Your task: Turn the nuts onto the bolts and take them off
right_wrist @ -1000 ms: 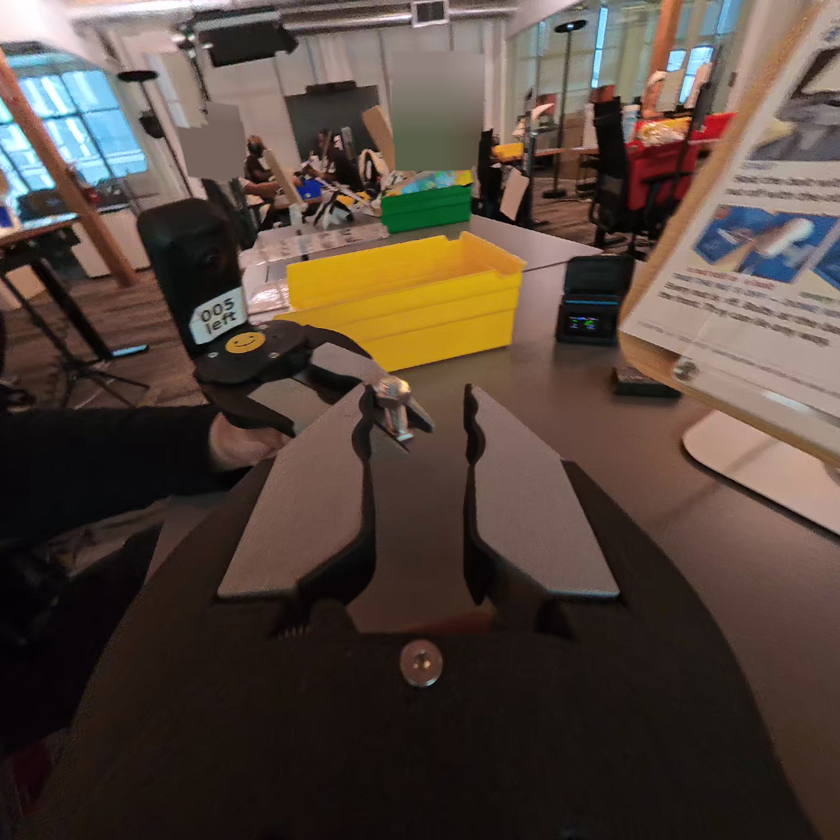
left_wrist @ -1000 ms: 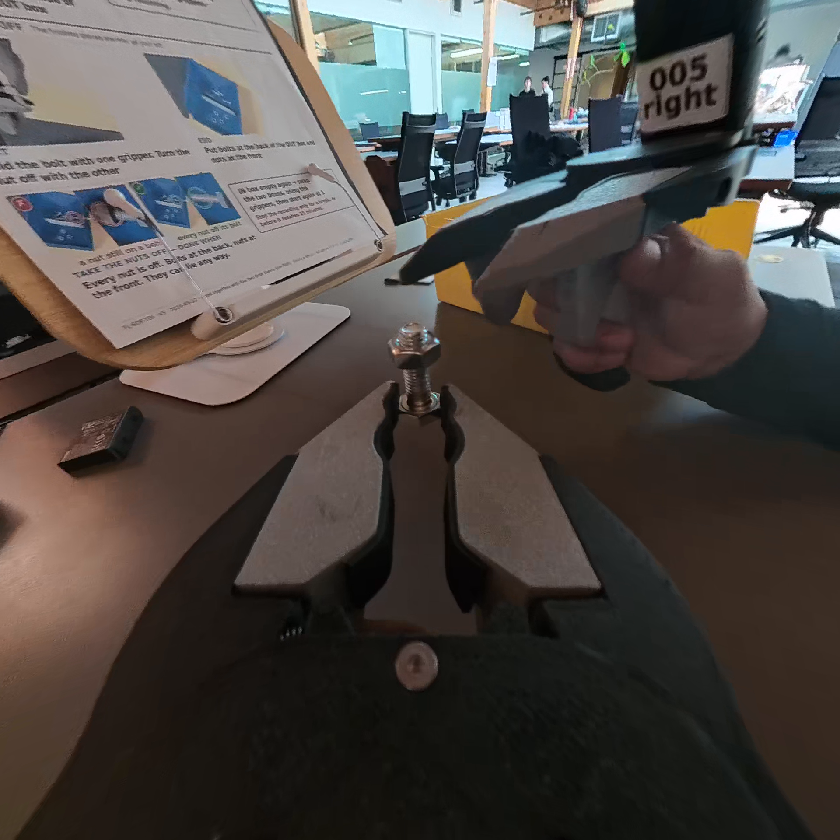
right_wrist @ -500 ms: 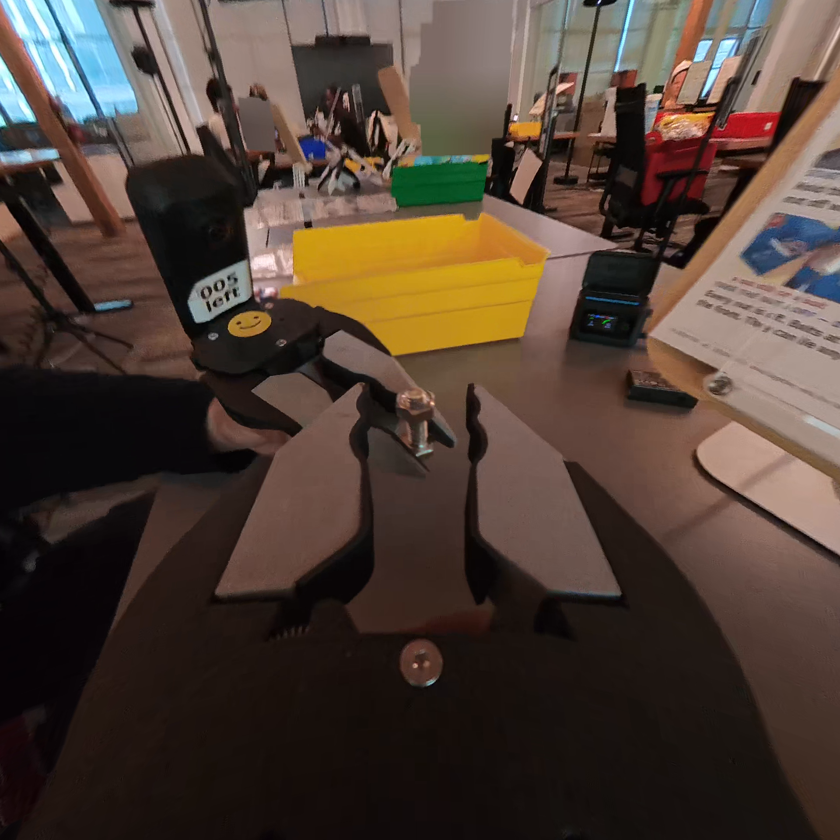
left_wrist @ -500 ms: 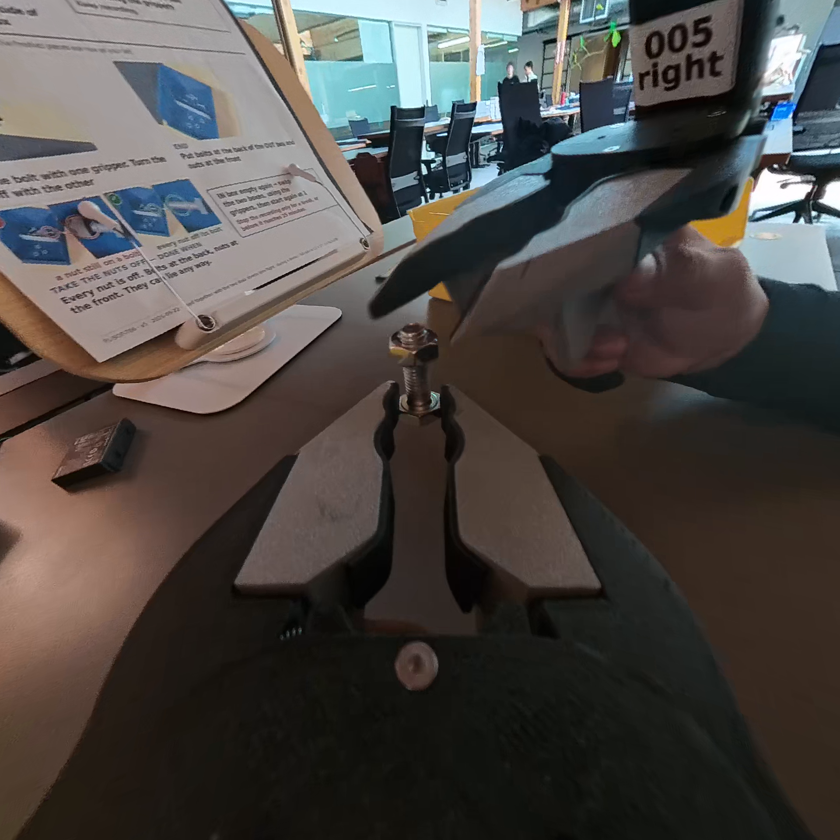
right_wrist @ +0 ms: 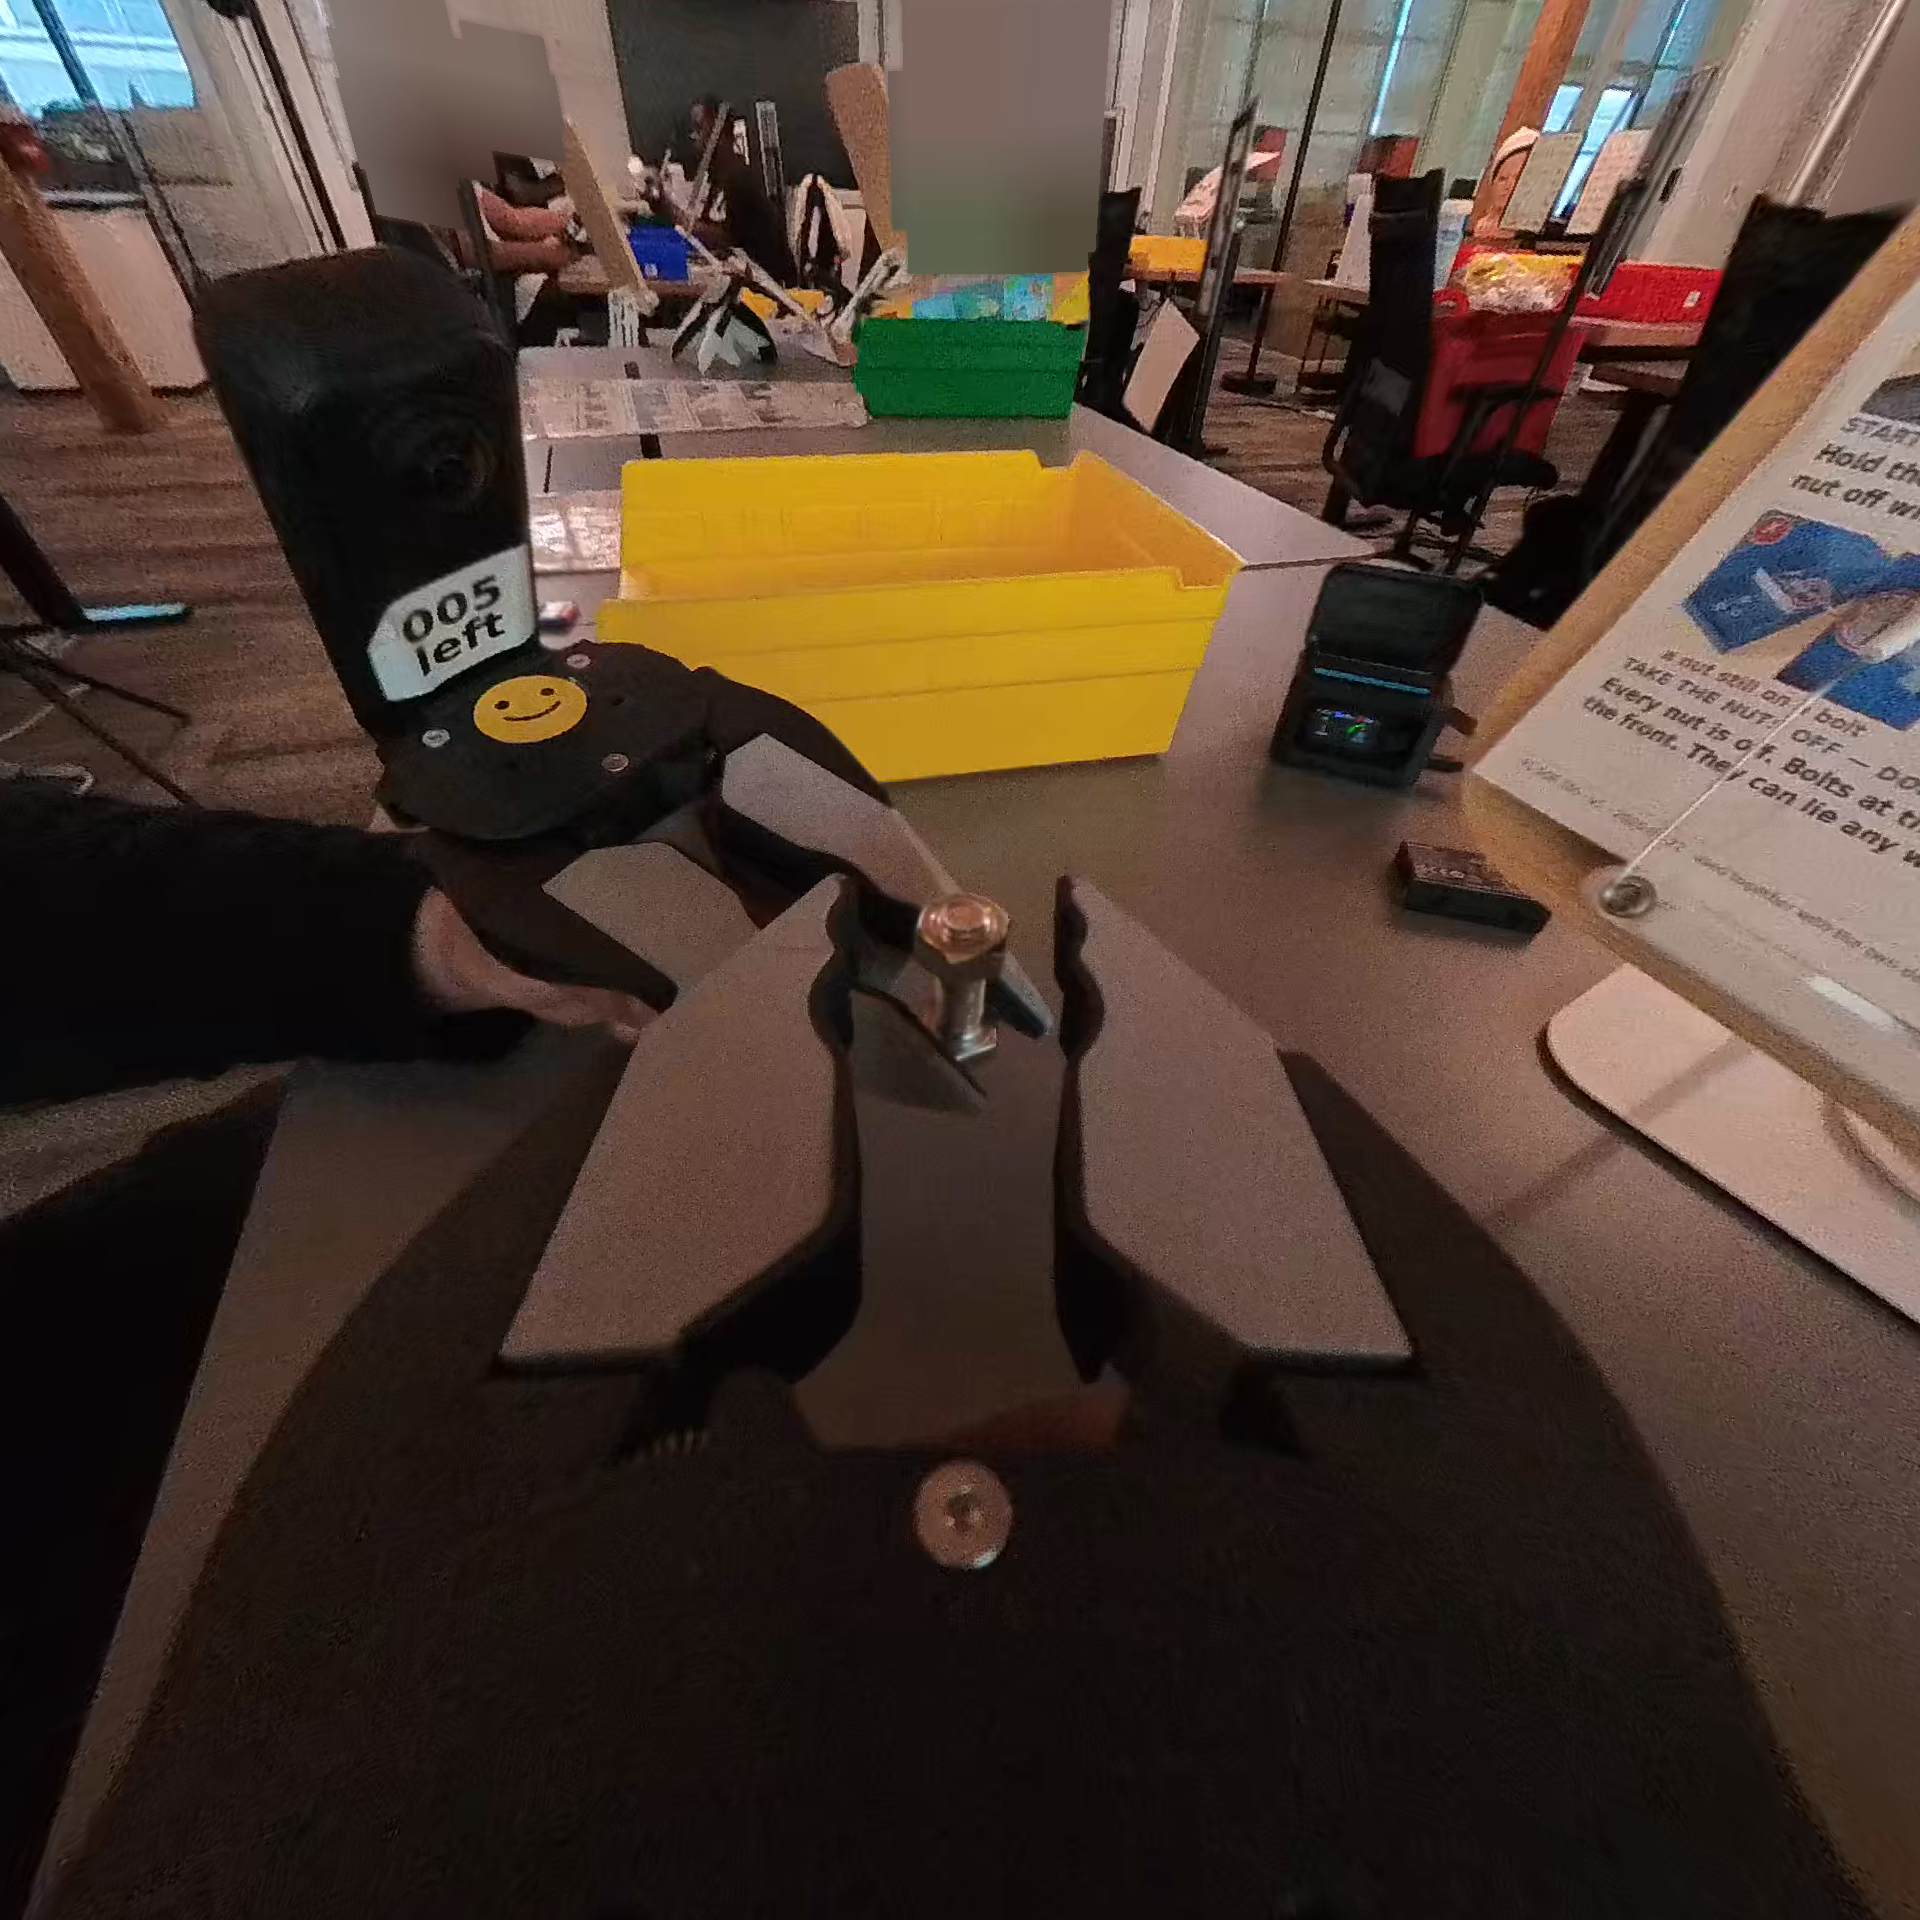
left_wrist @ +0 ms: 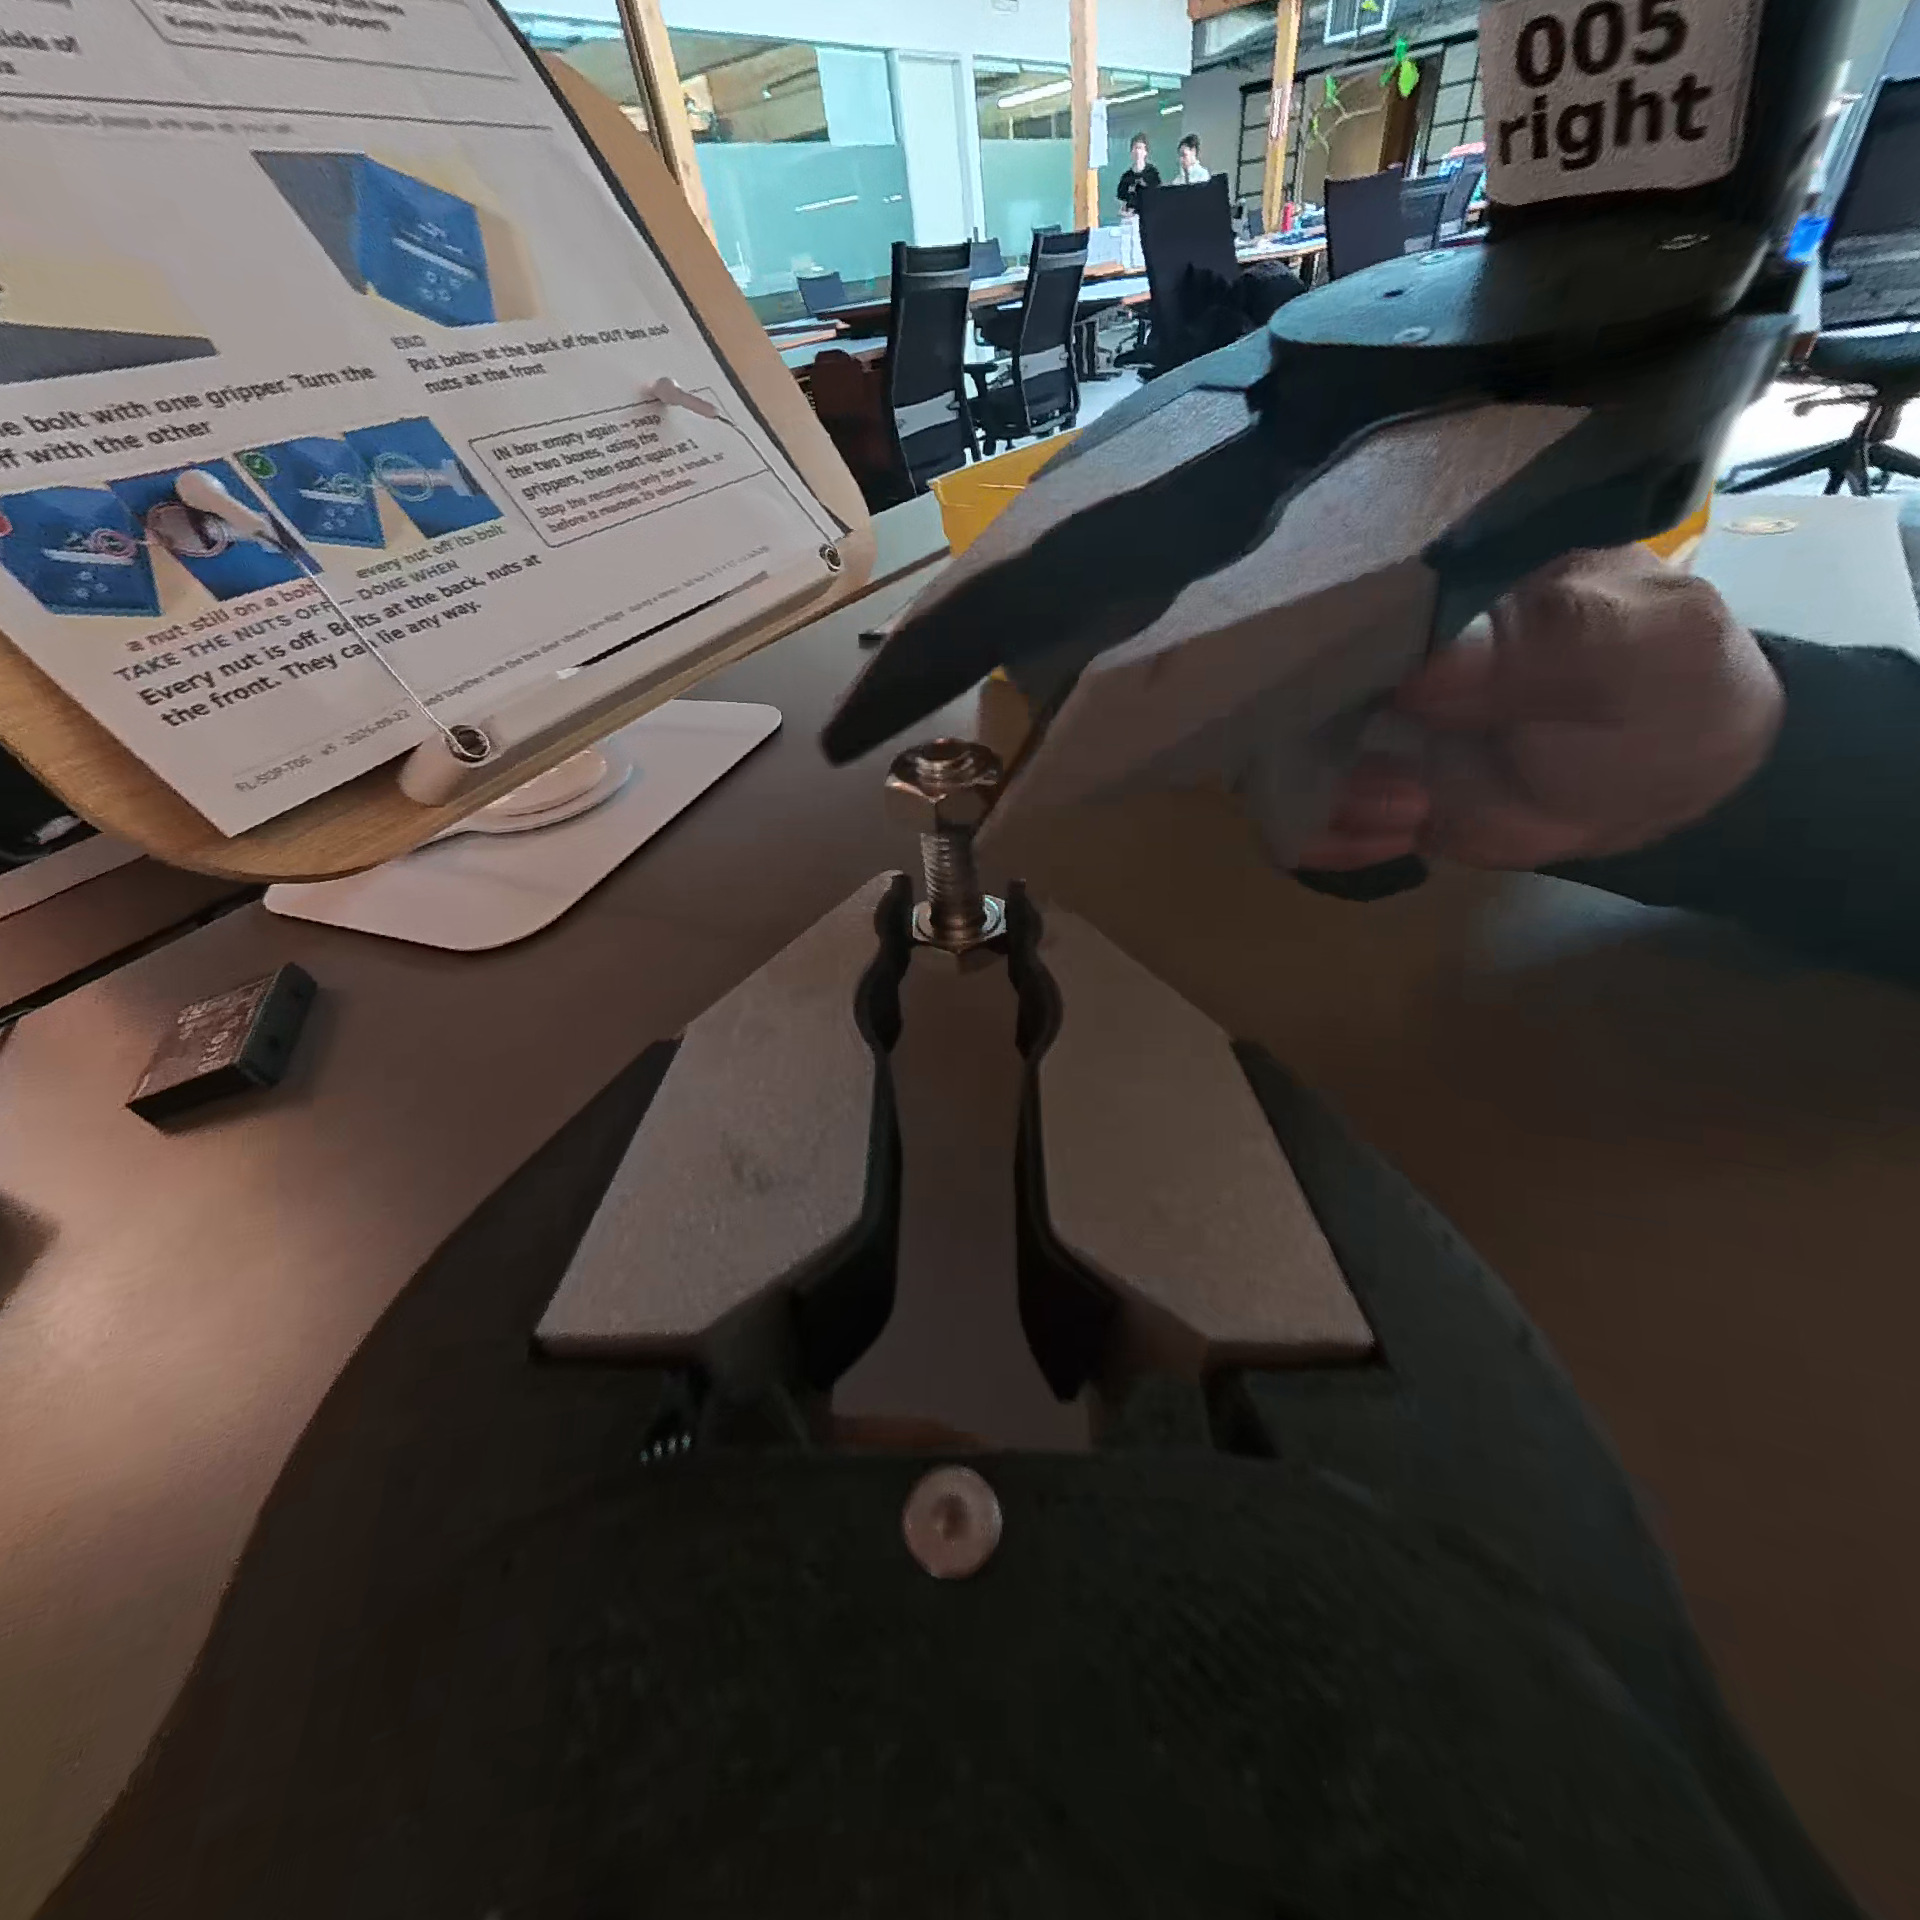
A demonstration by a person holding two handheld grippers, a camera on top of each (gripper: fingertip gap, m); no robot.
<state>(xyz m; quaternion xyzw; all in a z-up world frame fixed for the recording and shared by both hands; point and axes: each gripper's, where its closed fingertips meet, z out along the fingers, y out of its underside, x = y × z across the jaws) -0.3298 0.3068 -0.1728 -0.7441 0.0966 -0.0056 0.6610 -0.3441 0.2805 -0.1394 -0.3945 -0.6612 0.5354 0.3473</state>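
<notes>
Upright, the threaded steel bolt (left_wrist: 954,883) sits clamped in left jaws; right jaws gape around its hex nut (right_wrist: 961,928).

Left gripper (left_wrist: 956,920) clamped at 12 o'clock. Right gripper (right_wrist: 954,914) parted, tips level, approaching from 2 o'clock.

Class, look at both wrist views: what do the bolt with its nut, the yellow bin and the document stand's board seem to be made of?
Bolt and nut: bright metal, probably plated steel; shiny glints, cut threads.
Yellow bin: moulded plastic, smooth with a slight sheen and even colour.
Board: looks like light wood or plywood; pale tan, rounded edge, matte.
</notes>
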